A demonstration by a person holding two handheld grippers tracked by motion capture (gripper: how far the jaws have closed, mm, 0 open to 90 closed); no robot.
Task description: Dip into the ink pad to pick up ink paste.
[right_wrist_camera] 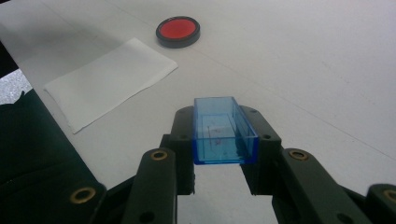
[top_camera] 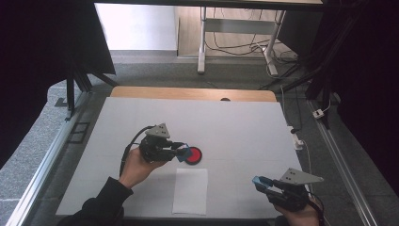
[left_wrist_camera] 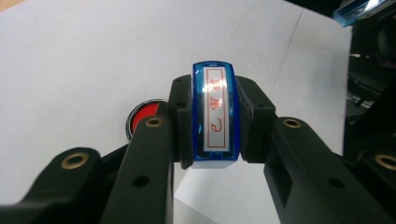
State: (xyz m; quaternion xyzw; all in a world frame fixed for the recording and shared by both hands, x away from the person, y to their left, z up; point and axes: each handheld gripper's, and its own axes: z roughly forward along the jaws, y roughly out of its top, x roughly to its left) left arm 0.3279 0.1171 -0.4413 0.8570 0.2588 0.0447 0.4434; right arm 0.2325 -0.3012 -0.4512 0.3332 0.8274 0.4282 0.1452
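Jaws of the left gripper are clamped narrow on a blue stamp, pinching its two long sides so that the face with red characters looks back up at the left gripper view's camera. In the high view this left gripper hangs just beside a round red ink pad, which sits near the middle of the white surface; the stamp's blue end almost overlaps the pad's near rim, though I cannot tell whether the two touch. From the left gripper view the ink pad lies below and to the left of the jaws, partly hidden behind them. The right gripper is closed on a clear blue cap, an open rectangular shell gripped across its short width with its long axis pointing away from the camera, and it is held well apart from the pad, low at the person's right side. A white sheet of paper lies flat on the surface between the two grippers, just nearer the person than the pad. Judging from this layout, the stamp looks about to be inked, and the left hand is the nearer one; the move turns on bringing the stamp's printing face square down over the pad.
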